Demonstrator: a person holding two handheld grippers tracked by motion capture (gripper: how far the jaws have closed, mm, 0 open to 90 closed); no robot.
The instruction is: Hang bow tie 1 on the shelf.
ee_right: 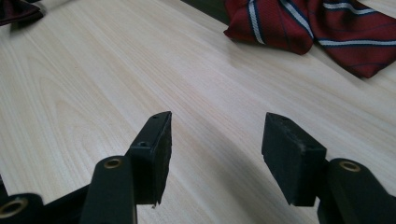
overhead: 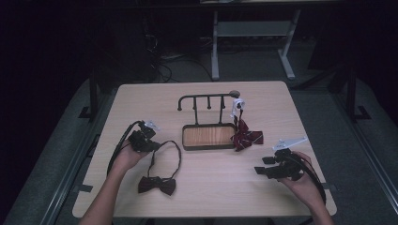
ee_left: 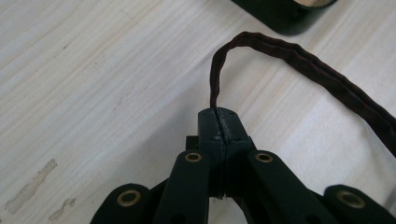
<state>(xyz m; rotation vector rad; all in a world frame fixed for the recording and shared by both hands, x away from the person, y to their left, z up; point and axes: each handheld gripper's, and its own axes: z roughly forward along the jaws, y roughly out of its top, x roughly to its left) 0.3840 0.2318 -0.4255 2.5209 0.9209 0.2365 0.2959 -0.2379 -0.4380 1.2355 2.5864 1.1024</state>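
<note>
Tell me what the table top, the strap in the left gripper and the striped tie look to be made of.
Table top: pale wood or wood-look laminate, matt, with printed-looking grain lines and a few scuffs. Strap: dark maroon fabric, a soft stitched band that bends freely where the left gripper pinches it. Striped tie: woven cloth, red with white and navy stripes, slightly sheened, lying in soft folds.

On the pale wood surface (overhead: 141, 98) stands a dark hook rack (overhead: 206, 98) above its wooden tray (overhead: 209, 136), before a white-legged desk frame (overhead: 253, 42).

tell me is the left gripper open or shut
Shut: the left gripper has its jaws pressed together on the dark bow tie strap.
</note>
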